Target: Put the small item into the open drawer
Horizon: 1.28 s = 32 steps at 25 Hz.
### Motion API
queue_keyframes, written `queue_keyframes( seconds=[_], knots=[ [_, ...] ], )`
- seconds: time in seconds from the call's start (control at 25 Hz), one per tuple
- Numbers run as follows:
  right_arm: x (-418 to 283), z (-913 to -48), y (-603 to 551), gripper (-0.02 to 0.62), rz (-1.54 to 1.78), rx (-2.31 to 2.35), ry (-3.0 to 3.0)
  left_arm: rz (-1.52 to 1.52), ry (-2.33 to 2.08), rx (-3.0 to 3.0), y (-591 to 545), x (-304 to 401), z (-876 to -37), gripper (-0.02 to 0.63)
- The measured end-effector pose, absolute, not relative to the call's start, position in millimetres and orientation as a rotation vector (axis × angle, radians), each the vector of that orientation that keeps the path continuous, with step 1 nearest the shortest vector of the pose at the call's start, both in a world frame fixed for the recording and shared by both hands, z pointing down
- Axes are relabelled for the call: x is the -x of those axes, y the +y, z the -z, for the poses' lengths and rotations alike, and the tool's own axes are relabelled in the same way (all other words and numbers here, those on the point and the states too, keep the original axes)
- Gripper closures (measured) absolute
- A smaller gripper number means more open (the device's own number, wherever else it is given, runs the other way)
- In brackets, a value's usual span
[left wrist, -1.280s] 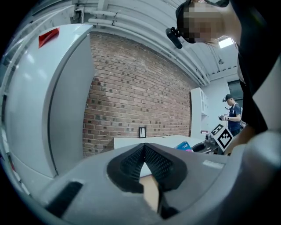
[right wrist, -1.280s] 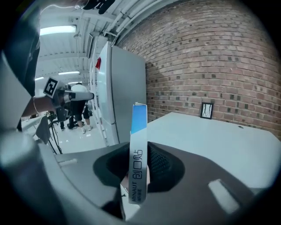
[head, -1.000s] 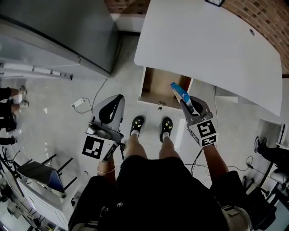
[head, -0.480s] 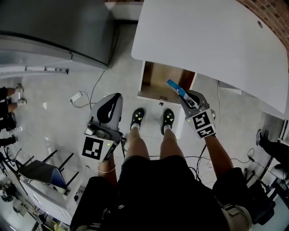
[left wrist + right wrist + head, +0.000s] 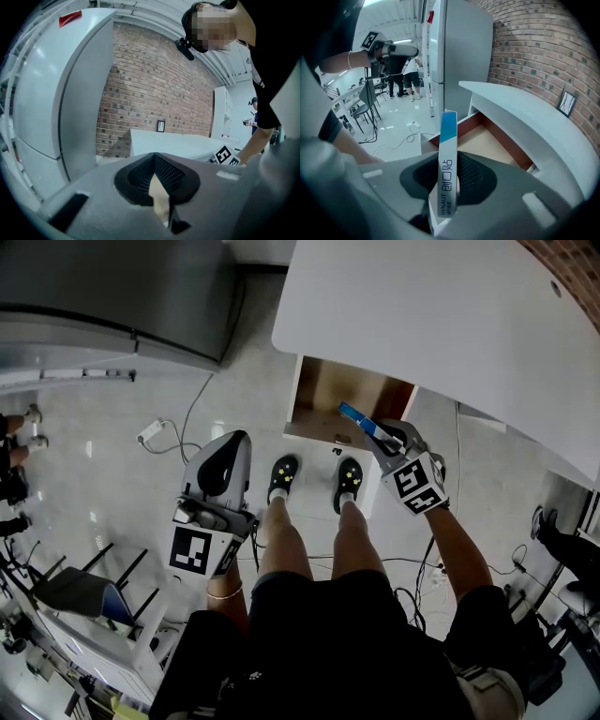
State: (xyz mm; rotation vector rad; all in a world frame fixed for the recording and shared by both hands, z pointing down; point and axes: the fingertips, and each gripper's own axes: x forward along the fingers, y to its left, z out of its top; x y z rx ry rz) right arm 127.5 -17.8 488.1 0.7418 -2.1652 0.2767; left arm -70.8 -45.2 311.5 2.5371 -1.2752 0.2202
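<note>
Box point(image 5: 447, 164) further over drawer point(image 5: 328, 399) now, between right gripper point(image 5: 386, 440) fingers point(image 5: 471, 178)

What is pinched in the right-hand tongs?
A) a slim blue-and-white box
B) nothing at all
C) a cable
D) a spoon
A: the right tongs are closed on a slim blue-and-white box, which sticks out toward the open drawer.

Open drawer point(image 5: 343, 397) beneath desk point(image 5: 422, 315)
</note>
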Motion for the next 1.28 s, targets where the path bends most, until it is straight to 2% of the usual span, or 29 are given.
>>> queue_keyframes(
  seconds=[0.6,1.28],
  knots=[
    [-112,-556,-18,0.508,-0.217,-0.572,-2.117,-0.284,-1.288,-2.471,-30,92,-371,0.604],
    [-110,-592,-32,0.508,-0.17,-0.47,-2.085,-0.296,-1.281,-2.456,-37,95,-390,0.604]
  ],
)
